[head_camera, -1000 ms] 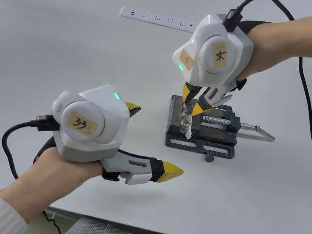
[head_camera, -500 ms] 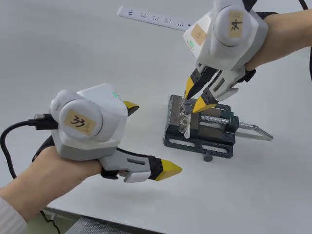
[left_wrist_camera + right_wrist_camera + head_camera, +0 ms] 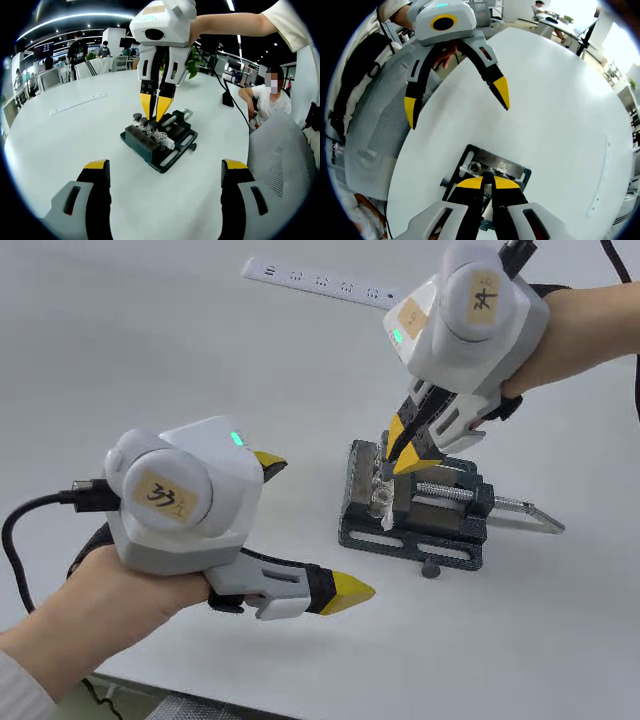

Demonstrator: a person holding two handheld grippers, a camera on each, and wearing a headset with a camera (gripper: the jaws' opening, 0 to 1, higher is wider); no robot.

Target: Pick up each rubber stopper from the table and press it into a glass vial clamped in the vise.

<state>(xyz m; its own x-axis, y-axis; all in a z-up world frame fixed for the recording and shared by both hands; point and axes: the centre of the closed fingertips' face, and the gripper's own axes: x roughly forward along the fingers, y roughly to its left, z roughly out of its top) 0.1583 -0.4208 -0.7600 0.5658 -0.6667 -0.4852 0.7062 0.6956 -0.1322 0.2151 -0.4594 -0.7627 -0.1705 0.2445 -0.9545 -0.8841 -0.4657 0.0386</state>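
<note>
I am holding my right gripper (image 3: 404, 448) over the left end of the vise (image 3: 445, 530), its jaws pinching a dark rubber stopper (image 3: 487, 176) above a glass vial (image 3: 380, 500). My left gripper (image 3: 313, 526) is hovering wide open, near left.

Counts: 2 grippers, left gripper (image 3: 318, 525) and right gripper (image 3: 403, 452). 2 fingers (image 3: 345, 590) each, so 4 yellow tips. 2 hands, left hand (image 3: 110, 600) and right hand (image 3: 560, 330), one per gripper. 1 vise (image 3: 440, 525) with 1 screw handle (image 3: 525, 512). Vials (image 3: 144, 120) in the vise: looks like 3 dark-topped in a row in the left gripper view, too small to be sure. 1 power strip (image 3: 320, 282). 2 green lights (image 3: 238, 438), one per gripper. 3 paper labels (image 3: 165, 495): 1 left, 2 right. 1 black cable (image 3: 30, 515) into the left gripper. 1 white surface (image 3: 200, 360). 1 mesh chair (image 3: 280, 150).
</note>
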